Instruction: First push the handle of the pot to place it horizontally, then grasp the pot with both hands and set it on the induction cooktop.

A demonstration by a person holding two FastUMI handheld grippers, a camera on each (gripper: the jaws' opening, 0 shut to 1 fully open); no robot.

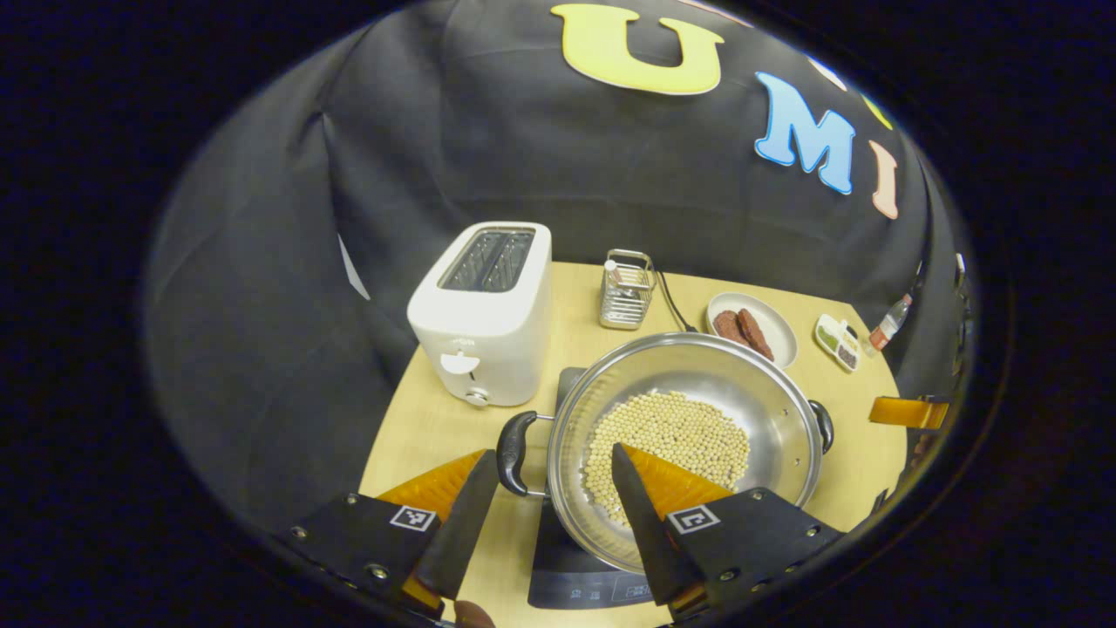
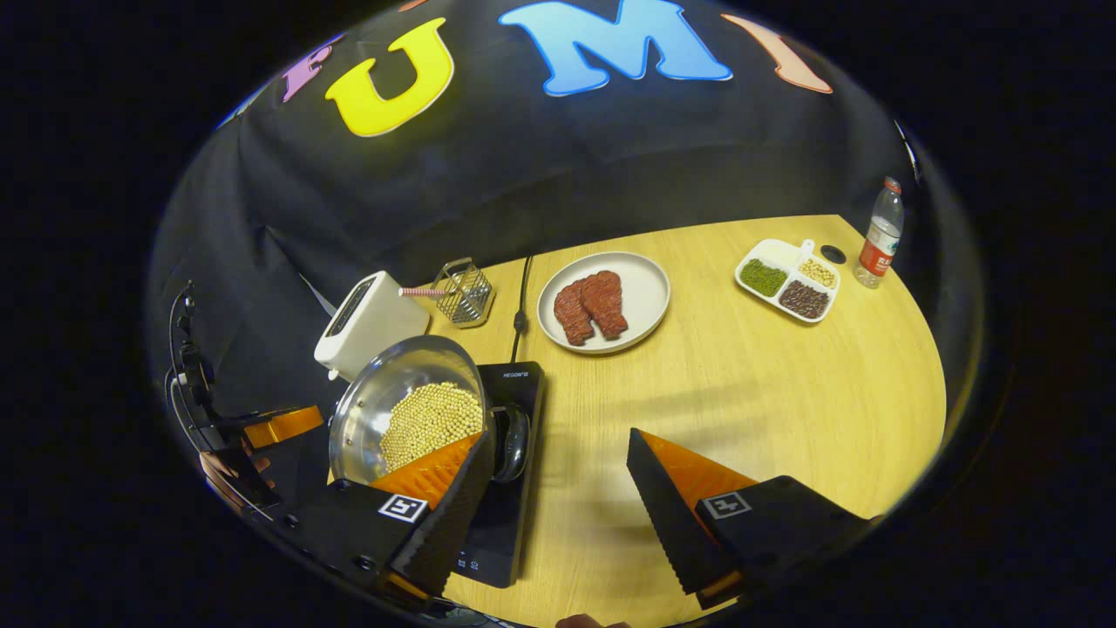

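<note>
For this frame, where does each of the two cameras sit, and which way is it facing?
Left gripper view: rides the left gripper, above the table's left side, facing the pot on the induction cooktop; its fingers straddle the pot's left handle.
Right gripper view: rides the right gripper, right of the pot, facing the table; open fingers below.
Shared: pot, cooktop, toaster, meat plate.

Overhead light is even and moderately bright on my worktop (image 2: 741, 392). The pot (image 1: 689, 436) shows mild glare on its steel wall. Soft shadows fall beneath my jaws. Fisheye curvature bends the edges; focus is sharp.
</note>
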